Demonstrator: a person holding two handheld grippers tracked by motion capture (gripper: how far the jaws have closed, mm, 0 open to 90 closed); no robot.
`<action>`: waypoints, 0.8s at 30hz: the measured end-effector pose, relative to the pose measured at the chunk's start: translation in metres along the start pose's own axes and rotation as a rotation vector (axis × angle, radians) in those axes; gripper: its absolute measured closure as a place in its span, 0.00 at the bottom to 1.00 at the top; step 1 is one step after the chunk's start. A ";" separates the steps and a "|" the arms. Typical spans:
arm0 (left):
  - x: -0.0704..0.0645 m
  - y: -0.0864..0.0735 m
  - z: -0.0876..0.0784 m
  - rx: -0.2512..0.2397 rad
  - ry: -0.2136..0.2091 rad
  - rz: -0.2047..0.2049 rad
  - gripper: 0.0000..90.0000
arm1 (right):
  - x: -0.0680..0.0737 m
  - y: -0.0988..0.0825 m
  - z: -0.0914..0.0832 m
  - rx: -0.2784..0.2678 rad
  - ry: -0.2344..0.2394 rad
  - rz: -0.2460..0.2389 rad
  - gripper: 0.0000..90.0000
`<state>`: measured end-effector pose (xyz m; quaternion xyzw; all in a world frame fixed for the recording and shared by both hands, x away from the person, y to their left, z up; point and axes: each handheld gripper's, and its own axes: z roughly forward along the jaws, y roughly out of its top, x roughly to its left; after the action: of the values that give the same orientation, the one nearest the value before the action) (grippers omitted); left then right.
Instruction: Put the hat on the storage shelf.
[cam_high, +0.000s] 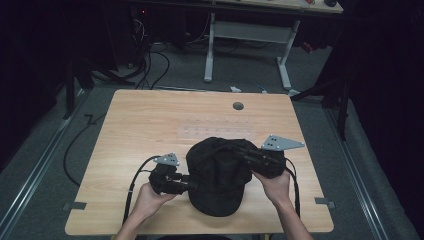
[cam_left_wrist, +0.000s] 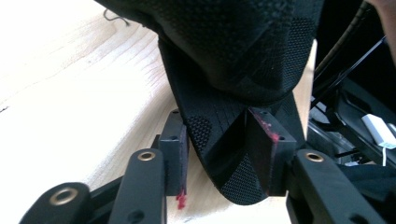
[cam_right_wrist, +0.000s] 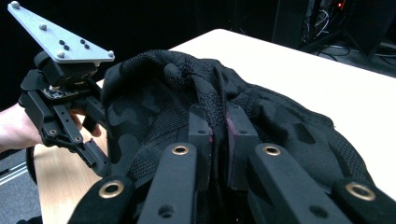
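Black cap (cam_high: 218, 175) lies on the wooden table (cam_high: 150, 125) near the person's edge, between the 2 grippers, with its stiff brim toward the person and its soft crown toward the far side. Left gripper (cam_high: 186, 184) sits just beside the cap's left edge, held in the left hand (cam_high: 147, 197). In the left gripper view, the cap's brim (cam_left_wrist: 219, 140) runs down between the 2 jaws; the right pad (cam_left_wrist: 266, 149) lies against the brim's fabric, while the left pad (cam_left_wrist: 180, 154) stands just beside it with a narrow gap, so the jaws are partly closed around the brim and a firm clamp cannot be confirmed. No earlier picture is available for comparison. Above the jaws, the mesh crown bulges over the brim. Right gripper (cam_high: 252, 159) is held in the right hand (cam_high: 275, 185) at the cap's right rear. In the right gripper view, its 2 jaws stand nearly together, with a ridge of the cap's mesh fabric (cam_right_wrist: 212, 107) pinched between the pads; this gripper is clamped on the cap. Ahead of those jaws the crown is bunched and raised, and beyond it, to the left of the jaws, the left gripper (cam_right_wrist: 100, 161) meets the cap's far edge, carrying its grey plate (cam_right_wrist: 56, 35) on top. A cable (cam_high: 131, 185) trails from the left gripper back toward the person.
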<state>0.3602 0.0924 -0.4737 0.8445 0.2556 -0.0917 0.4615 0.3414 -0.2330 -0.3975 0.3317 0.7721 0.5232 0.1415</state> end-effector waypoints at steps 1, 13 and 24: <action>0.000 0.000 0.000 0.000 0.000 0.000 0.69 | 0.000 0.000 0.000 0.000 0.000 0.000 0.92; -0.005 0.002 -0.015 -0.026 -0.047 -0.004 0.78 | 0.005 0.011 0.000 -0.025 0.001 -0.024 0.92; -0.008 0.002 -0.022 -0.049 -0.097 -0.001 0.88 | 0.003 0.013 0.001 -0.034 0.001 -0.012 0.90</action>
<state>0.3527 0.1067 -0.4570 0.8275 0.2354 -0.1264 0.4938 0.3445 -0.2269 -0.3858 0.3243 0.7651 0.5357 0.1499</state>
